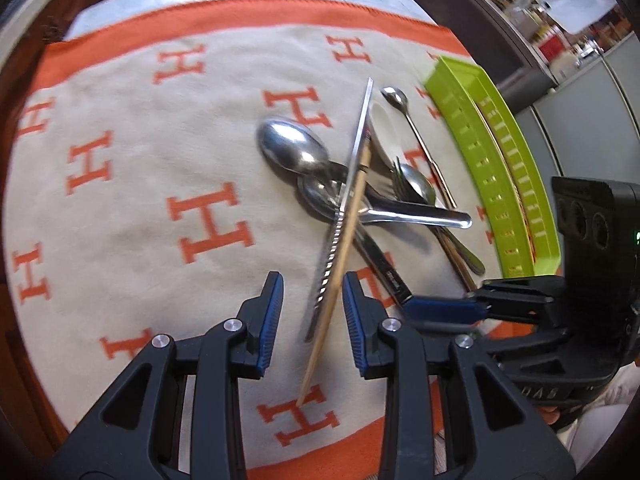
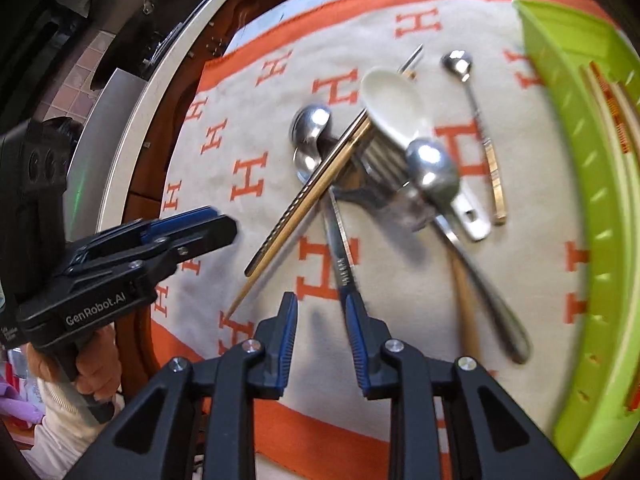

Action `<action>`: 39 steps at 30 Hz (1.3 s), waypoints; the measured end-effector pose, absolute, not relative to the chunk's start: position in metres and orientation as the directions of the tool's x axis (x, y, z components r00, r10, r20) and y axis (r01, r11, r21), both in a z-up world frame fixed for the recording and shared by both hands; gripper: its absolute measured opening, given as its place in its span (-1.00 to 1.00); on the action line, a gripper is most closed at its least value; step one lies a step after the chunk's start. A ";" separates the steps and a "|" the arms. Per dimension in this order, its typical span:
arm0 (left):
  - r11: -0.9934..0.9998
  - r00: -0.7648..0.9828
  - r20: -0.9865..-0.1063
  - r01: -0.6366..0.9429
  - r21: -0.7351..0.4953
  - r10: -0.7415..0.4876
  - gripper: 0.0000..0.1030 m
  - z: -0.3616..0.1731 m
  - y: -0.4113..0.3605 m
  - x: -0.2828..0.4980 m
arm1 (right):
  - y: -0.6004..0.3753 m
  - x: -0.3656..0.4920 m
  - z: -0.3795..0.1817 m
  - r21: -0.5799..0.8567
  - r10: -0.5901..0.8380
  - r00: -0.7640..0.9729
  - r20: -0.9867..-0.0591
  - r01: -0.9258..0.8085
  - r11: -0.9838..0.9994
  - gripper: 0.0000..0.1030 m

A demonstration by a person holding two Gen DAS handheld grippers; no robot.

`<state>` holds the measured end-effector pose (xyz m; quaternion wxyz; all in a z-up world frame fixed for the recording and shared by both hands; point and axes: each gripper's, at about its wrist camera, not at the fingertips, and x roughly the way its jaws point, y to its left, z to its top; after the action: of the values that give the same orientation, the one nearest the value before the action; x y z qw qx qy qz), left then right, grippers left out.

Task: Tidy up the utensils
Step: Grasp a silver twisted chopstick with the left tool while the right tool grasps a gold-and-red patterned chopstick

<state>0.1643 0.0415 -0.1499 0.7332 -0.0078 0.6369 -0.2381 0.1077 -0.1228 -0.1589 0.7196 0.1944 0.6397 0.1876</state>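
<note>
Left wrist view: left gripper (image 1: 313,312) jaws apart, straddling wooden chopstick (image 1: 340,264) and metal chopstick (image 1: 344,208), contact unclear. Utensil pile (image 1: 360,184) centre frame, overlapping; fork mostly hidden. Right gripper (image 2: 321,320) parted, empty. Green tray (image 2: 592,208) cut off right.

The right gripper (image 2: 321,322) is hovering with parted fingers over a heap of utensils (image 2: 384,160) lying on an orange-lettered cloth (image 2: 224,184), a knife handle (image 2: 344,268) just beyond its right fingertip, a green tray (image 2: 592,184) sitting alongside.
</note>
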 end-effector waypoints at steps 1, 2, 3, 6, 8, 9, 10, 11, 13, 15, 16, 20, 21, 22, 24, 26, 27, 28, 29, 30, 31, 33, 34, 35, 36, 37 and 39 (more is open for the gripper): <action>0.881 0.065 -0.929 0.348 -0.320 -0.363 -0.47 -0.152 0.039 0.166 | -0.121 0.108 -0.162 0.541 0.539 0.104 -0.836 -0.017 0.841 -0.51; 0.876 0.056 -0.930 0.360 -0.321 -0.364 -0.47 -0.154 0.036 0.168 | -0.120 0.108 -0.165 0.554 0.553 0.098 -0.828 -0.017 0.832 -0.51; 0.872 0.051 -0.931 0.371 -0.319 -0.363 -0.47 -0.155 0.033 0.170 | -0.118 0.107 -0.168 0.568 0.567 0.091 -0.819 -0.016 0.823 -0.51; 0.864 0.031 -0.937 0.400 -0.307 -0.348 -0.49 -0.163 0.023 0.173 | -0.120 0.108 -0.172 0.590 0.588 0.090 -0.804 0.000 0.807 -0.51; 0.859 0.018 -0.941 0.415 -0.302 -0.339 -0.51 -0.168 0.017 0.175 | -0.122 0.109 -0.173 0.597 0.594 0.092 -0.799 0.010 0.802 -0.51; 0.858 0.013 -0.942 0.418 -0.300 -0.335 -0.52 -0.170 0.015 0.176 | -0.123 0.109 -0.174 0.598 0.595 0.095 -0.798 0.011 0.801 -0.51; 0.857 0.010 -0.944 0.423 -0.295 -0.330 -0.55 -0.172 0.012 0.178 | -0.125 0.109 -0.174 0.600 0.597 0.097 -0.797 0.013 0.800 -0.51; 0.855 0.014 -0.944 0.427 -0.293 -0.331 -0.55 -0.173 0.011 0.179 | -0.126 0.109 -0.174 0.605 0.601 0.098 -0.793 0.015 0.796 -0.51; 0.852 0.012 -0.941 0.429 -0.300 -0.337 -0.55 -0.174 0.009 0.182 | -0.127 0.109 -0.175 0.613 0.609 0.096 -0.787 0.015 0.790 -0.51; 0.849 0.009 -0.940 0.431 -0.305 -0.342 -0.55 -0.176 0.006 0.184 | -0.128 0.110 -0.176 0.616 0.613 0.096 -0.785 0.013 0.787 -0.51; 0.846 0.007 -0.939 0.435 -0.308 -0.345 -0.55 -0.176 0.005 0.186 | -0.128 0.110 -0.176 0.618 0.614 0.094 -0.783 0.010 0.786 -0.51; 0.831 -0.007 -0.930 0.447 -0.332 -0.368 -0.78 -0.178 0.000 0.189 | -0.129 0.110 -0.178 0.626 0.623 0.091 -0.777 0.011 0.780 -0.51; 0.825 -0.023 -0.923 0.440 -0.354 -0.384 -0.80 -0.180 -0.003 0.191 | -0.129 0.110 -0.178 0.628 0.625 0.091 -0.776 0.011 0.778 -0.51; 0.823 -0.028 -0.918 0.432 -0.368 -0.395 -0.86 -0.181 -0.003 0.192 | -0.130 0.110 -0.178 0.629 0.626 0.091 -0.775 0.011 0.777 -0.51; 0.824 -0.030 -0.913 0.419 -0.380 -0.406 -0.91 -0.183 -0.004 0.194 | -0.131 0.111 -0.178 0.634 0.630 0.092 -0.771 0.015 0.774 -0.51; 0.830 -0.025 -0.908 0.396 -0.393 -0.418 -0.91 -0.184 -0.003 0.196 | -0.132 0.111 -0.179 0.633 0.629 0.093 -0.772 0.018 0.774 -0.51; 0.835 -0.020 -0.906 0.380 -0.398 -0.423 -0.91 -0.185 -0.001 0.195 | -0.132 0.111 -0.179 0.635 0.631 0.095 -0.770 0.020 0.772 -0.51; 0.839 -0.016 -0.904 0.366 -0.402 -0.426 -0.91 -0.185 0.002 0.194 | -0.134 0.110 -0.179 0.638 0.634 0.097 -0.768 0.023 0.770 -0.51; 0.844 -0.011 -0.902 0.349 -0.407 -0.431 -0.91 -0.185 0.004 0.193 | -0.135 0.110 -0.179 0.641 0.636 0.098 -0.765 0.024 0.767 -0.51; 0.848 -0.008 -0.901 0.334 -0.412 -0.434 -0.91 -0.186 0.007 0.191 | -0.135 0.111 -0.179 0.642 0.637 0.099 -0.764 0.025 0.766 -0.51; 0.851 -0.005 -0.897 0.315 -0.420 -0.441 -0.92 -0.187 0.011 0.188 | -0.136 0.111 -0.179 0.642 0.638 0.100 -0.764 0.025 0.766 -0.51; 0.857 0.005 -0.894 0.287 -0.428 -0.449 -0.92 -0.187 0.019 0.179 | -0.136 0.111 -0.178 0.642 0.637 0.104 -0.764 0.024 0.766 -0.51; 0.858 0.008 -0.893 0.278 -0.431 -0.451 -0.92 -0.188 0.020 0.175 | -0.136 0.111 -0.177 0.643 0.637 0.106 -0.763 0.024 0.766 -0.51; 0.860 0.013 -0.891 0.269 -0.434 -0.453 -0.92 -0.188 0.023 0.170 | -0.136 0.112 -0.177 0.644 0.638 0.107 -0.763 0.025 0.765 -0.51; 0.861 0.018 -0.889 0.257 -0.439 -0.458 -0.92 -0.188 0.025 0.164 | -0.137 0.112 -0.177 0.646 0.641 0.108 -0.760 0.027 0.763 -0.51; 0.859 0.017 -0.885 0.249 -0.447 -0.466 -0.92 -0.189 0.027 0.159 | -0.138 0.113 -0.178 0.653 0.646 0.109 -0.755 0.035 0.757 -0.51; 0.856 0.018 -0.877 0.228 -0.464 -0.480 -0.92 -0.190 0.033 0.150 | -0.140 0.115 -0.180 0.665 0.658 0.110 -0.745 0.051 0.745 -0.51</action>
<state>0.1502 0.0326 -0.1899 0.7067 -0.0964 0.6545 -0.2507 0.1146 -0.1396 -0.1798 0.6898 0.2816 0.6297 0.2198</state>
